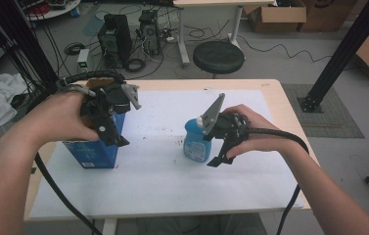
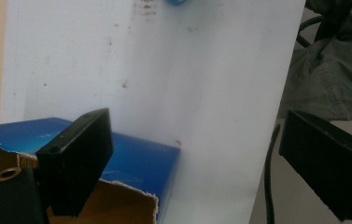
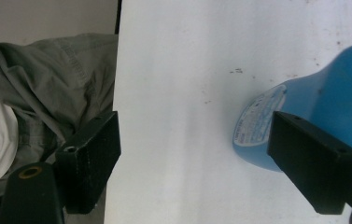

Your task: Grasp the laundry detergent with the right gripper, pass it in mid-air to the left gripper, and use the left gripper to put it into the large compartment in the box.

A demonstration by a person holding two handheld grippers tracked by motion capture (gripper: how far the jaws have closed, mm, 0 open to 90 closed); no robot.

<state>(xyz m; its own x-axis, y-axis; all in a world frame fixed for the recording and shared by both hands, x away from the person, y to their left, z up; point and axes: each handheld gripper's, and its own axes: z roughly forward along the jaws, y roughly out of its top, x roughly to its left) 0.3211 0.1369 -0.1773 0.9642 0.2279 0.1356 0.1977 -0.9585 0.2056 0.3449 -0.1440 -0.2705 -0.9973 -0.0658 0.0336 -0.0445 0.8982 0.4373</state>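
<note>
A blue cardboard box [image 1: 91, 152] with a torn-open top stands at the left of the white sheet [image 1: 162, 171]. My left gripper [image 1: 111, 125] hovers over it, open; in the left gripper view [image 2: 201, 168] one jaw hangs above the box's brown inside [image 2: 117, 200] and the other beyond the sheet's edge. A blue bottle [image 1: 196, 142] with a white cap stands mid-table. My right gripper [image 1: 223, 147] is open just right of it and holds nothing. In the right gripper view [image 3: 201, 163] the bottle [image 3: 313, 98] lies behind one jaw, outside the gap.
The wooden table [image 1: 275, 98] ends near the sheet's edges. Behind it on the floor are a black stool [image 1: 218, 56], computer towers [image 1: 115, 36], cables and cardboard boxes [image 1: 276, 17]. A black frame post [image 1: 343, 54] rises at right. The person's trousers [image 3: 57, 88] are below the table edge.
</note>
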